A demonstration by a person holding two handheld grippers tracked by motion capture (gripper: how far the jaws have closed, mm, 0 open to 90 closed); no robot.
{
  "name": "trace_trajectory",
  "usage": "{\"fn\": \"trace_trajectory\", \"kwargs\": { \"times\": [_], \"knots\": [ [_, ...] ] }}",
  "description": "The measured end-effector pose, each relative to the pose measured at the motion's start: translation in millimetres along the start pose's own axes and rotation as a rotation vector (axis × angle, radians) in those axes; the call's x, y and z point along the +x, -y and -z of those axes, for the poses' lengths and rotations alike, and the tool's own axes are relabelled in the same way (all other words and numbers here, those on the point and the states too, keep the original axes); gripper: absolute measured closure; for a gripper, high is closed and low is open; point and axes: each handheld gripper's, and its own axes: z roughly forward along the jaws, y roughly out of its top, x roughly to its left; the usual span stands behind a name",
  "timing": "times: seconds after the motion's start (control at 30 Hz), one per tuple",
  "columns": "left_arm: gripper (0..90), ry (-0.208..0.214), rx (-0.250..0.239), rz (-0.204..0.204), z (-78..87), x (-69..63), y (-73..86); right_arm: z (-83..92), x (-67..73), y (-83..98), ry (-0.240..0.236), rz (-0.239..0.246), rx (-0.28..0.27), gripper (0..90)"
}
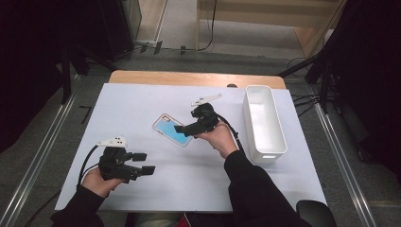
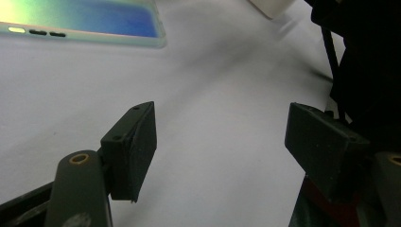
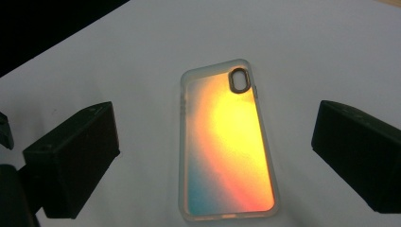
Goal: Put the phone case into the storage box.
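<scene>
White tabletop (image 1: 156, 179) holds one phone case (image 3: 227, 146), one bin (image 1: 265, 120); both grippers' fingers (image 3: 71, 156) gape empty.

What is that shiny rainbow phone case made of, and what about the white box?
The phone case looks like soft frosted plastic or rubbery silicone: its rim is milky and see-through, and its back glows orange to blue as the angle changes. The white box looks like hard, smooth plastic, with thin even walls and a slight sheen. I can't be sure of either from looks alone.
</scene>
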Motion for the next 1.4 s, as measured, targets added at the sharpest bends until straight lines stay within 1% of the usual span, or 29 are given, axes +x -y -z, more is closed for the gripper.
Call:
{"fn": "trace_trajectory", "kwargs": {
  "times": [0.1,0.13,0.2,0.27,0.3,0.4,0.43,0.57,0.6,0.73,0.93,1.17,1.23,1.33,1.4],
  "knots": [
    [25.7,0.000,0.000,0.000,0.1,-0.2,0.0,-2.3,-0.1,-2.7,-0.010,-0.003,0.000,0.3],
    [25.7,0.001,0.000,0.000,0.1,-0.2,0.0,-3.5,-0.1,-3.9,-0.005,0.004,-0.003,0.3],
    [25.7,0.001,0.001,-0.002,-0.3,-0.1,0.0,-6.3,0.0,-5.8,-0.026,0.003,0.005,0.4],
    [25.7,0.001,0.001,0.000,-0.5,-0.4,0.0,-9.8,-0.6,-7.8,-0.032,0.006,0.000,0.4],
    [25.7,0.001,0.002,-0.001,-0.4,-0.2,0.0,-11.9,-0.4,-8.7,-0.035,0.000,0.002,0.4],
    [25.7,-0.003,0.003,0.000,0.1,0.6,0.0,-17.4,-1.0,-11.4,-0.033,0.001,0.004,0.4],
    [25.7,0.003,-0.009,0.002,-0.5,1.0,0.4,-18.9,-1.2,-12.2,-0.031,0.007,0.005,0.4],
    [25.7,0.002,-0.006,0.000,-0.2,0.8,0.2,-23.6,-1.6,-16.8,-0.029,0.018,0.002,0.4],
    [25.7,0.000,0.002,-0.002,0.2,0.6,-0.1,-24.5,-1.5,-18.0,-0.024,0.015,0.002,0.4],
    [25.7,0.000,0.002,-0.003,0.2,0.4,-0.1,-29.3,-3.0,-21.1,-0.025,0.016,0.005,0.4],
    [25.7,0.000,0.003,-0.004,-0.2,0.6,-0.2,-35.2,-4.6,-19.0,-0.023,0.010,0.011,0.4],
    [25.7,0.000,0.003,-0.004,0.0,0.5,-0.1,-39.1,-5.4,-16.7,-0.020,0.023,0.018,0.4],
    [25.7,0.000,0.003,-0.003,-0.2,0.3,-0.1,-40.2,-6.2,-16.0,-0.028,0.032,0.018,0.4],
    [25.7,0.000,0.003,-0.004,0.0,0.5,-0.1,-42.0,-7.6,-14.4,-0.036,0.029,0.023,0.4],
    [25.7,0.000,0.004,-0.005,-0.1,0.7,-0.1,-43.4,-9.3,-13.1,-0.044,0.036,0.025,0.4]
  ]
}}
